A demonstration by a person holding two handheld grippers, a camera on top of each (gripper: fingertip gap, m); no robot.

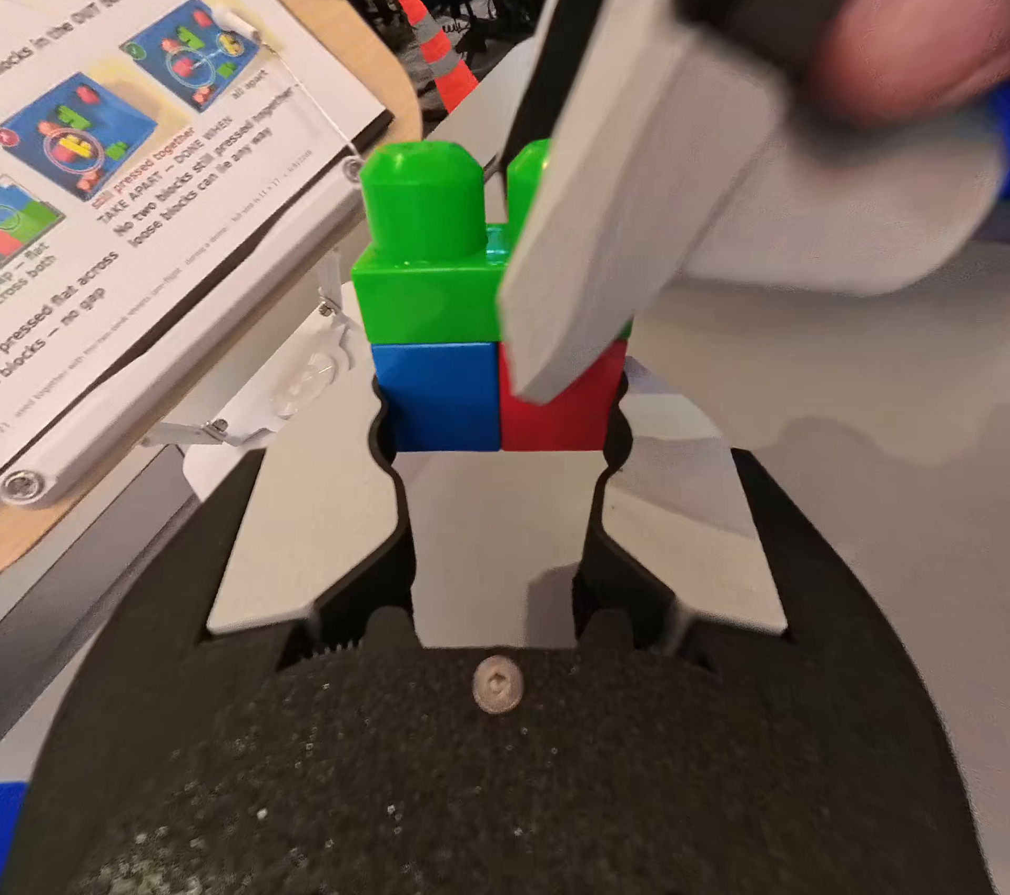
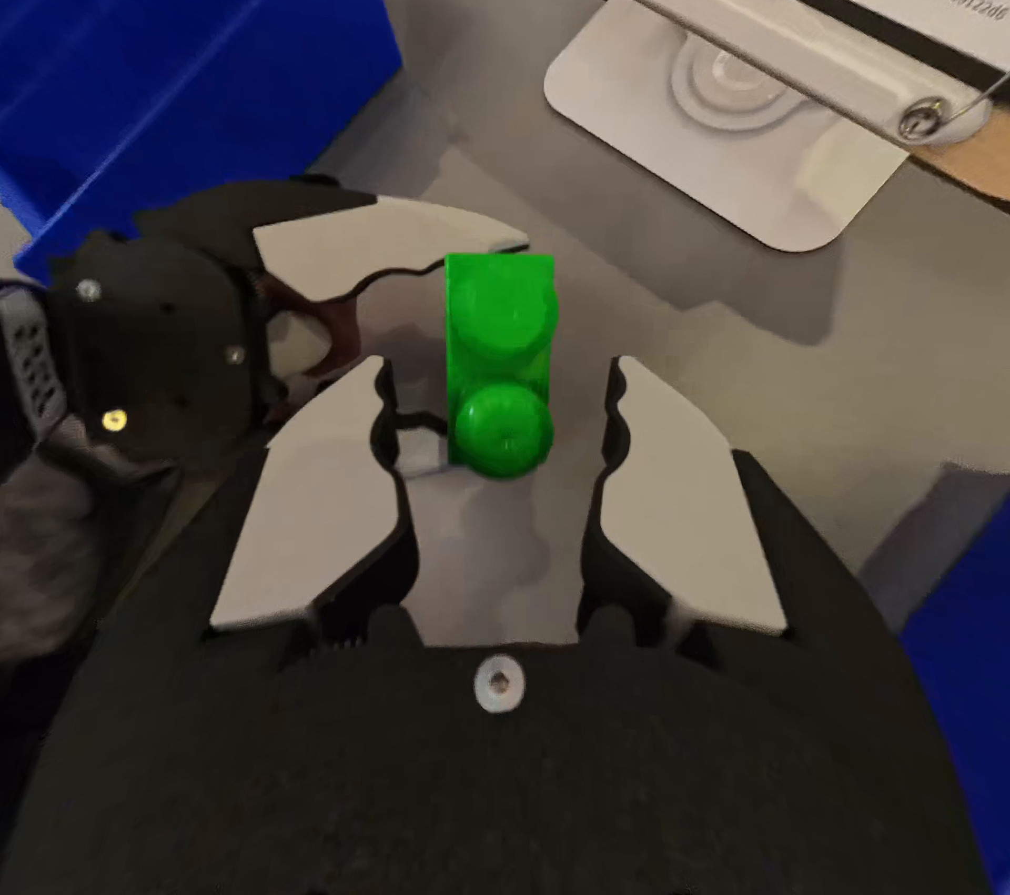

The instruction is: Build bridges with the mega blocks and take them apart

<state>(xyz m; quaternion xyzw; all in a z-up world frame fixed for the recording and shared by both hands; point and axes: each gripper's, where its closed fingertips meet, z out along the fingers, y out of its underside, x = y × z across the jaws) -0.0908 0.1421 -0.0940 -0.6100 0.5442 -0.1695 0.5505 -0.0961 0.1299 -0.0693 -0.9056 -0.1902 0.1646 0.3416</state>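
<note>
A green two-stud block [image 1: 426, 300] sits pressed on top of a blue block [image 1: 440, 396] and a red block [image 1: 563, 418] that stand side by side on the grey table [image 1: 820, 431]. My left gripper [image 1: 500, 418] is shut on the blue and red pair, one finger on each outer side. In the right wrist view I look down on the green block [image 2: 500, 355]. My right gripper [image 2: 500, 409] is open and straddles it with gaps on both sides. One of its fingers [image 1: 574, 256] covers the green block's right stud in the left wrist view.
A blue bin [image 2: 164, 21] stands to the left of the blocks, and another blue edge [image 2: 962, 677] shows at the lower right. An instruction sheet on a clip stand [image 1: 164, 169] with a white base [image 2: 710, 141] is close behind. An orange cone [image 1: 442, 49] stands beyond the table. Only a small space, under 4 cm, lies between the two pairs of fingers.
</note>
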